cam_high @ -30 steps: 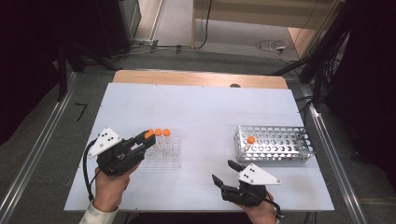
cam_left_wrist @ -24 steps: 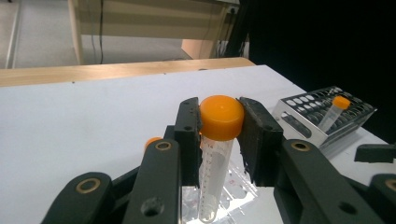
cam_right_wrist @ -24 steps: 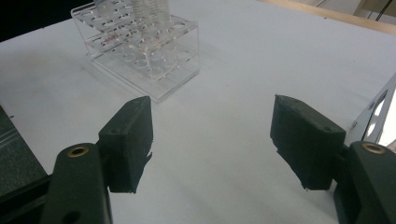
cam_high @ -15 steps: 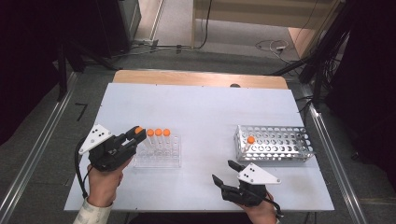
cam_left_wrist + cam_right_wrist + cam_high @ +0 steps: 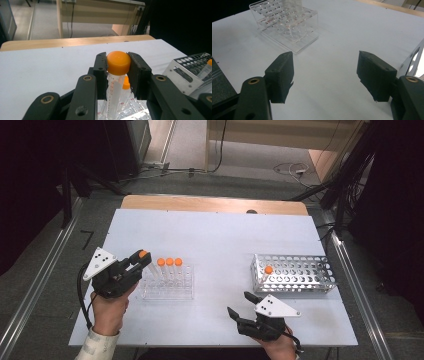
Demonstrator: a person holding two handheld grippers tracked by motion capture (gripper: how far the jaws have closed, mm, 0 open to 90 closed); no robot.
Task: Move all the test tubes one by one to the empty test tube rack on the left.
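A white desk is seen from above, carrying two racks well apart. Toward its right side a metal mesh rack is placed, with one orange-capped tube standing in its left end. Left of centre a clear plastic rack is set, in which three orange-capped tubes are held upright. Just left of this clear rack the left hand-held gripper is held, its jaws clamped on the orange cap of a further tube; in the left gripper view this tube is seen upright between the pads, above the clear rack's near edge. Near the front edge of the desk, below the mesh rack, the right hand-held gripper is held with its jaws spread wide and nothing between them.
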